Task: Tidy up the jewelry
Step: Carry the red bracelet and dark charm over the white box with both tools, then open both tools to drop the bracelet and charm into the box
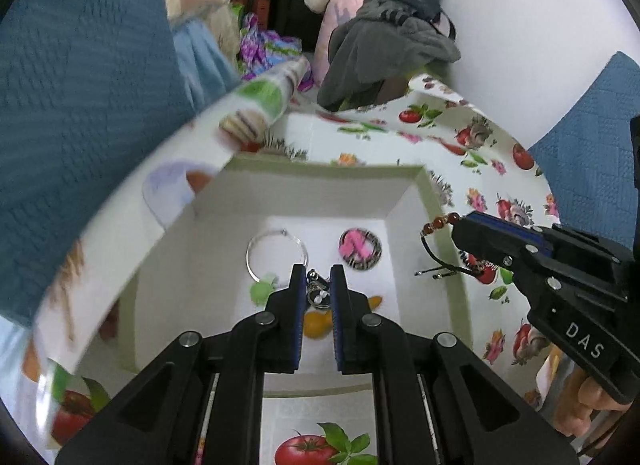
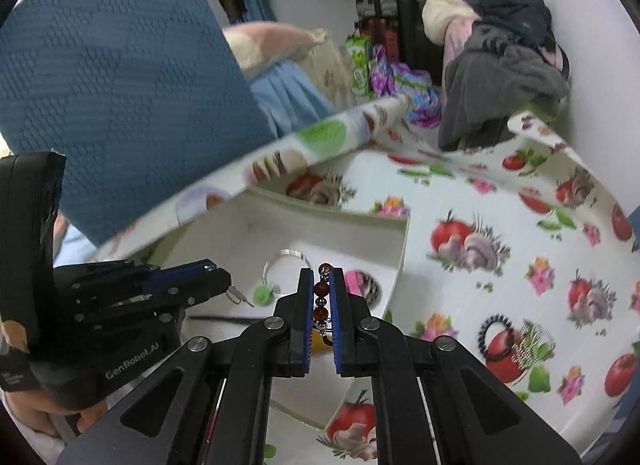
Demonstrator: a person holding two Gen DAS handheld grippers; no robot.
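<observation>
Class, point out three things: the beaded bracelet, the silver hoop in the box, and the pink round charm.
beaded bracelet (image 2: 321,301): right wrist view, amber bead.
silver hoop (image 1: 250,253): left wrist view, left arc.
pink round charm (image 1: 360,249): left wrist view, centre.
</observation>
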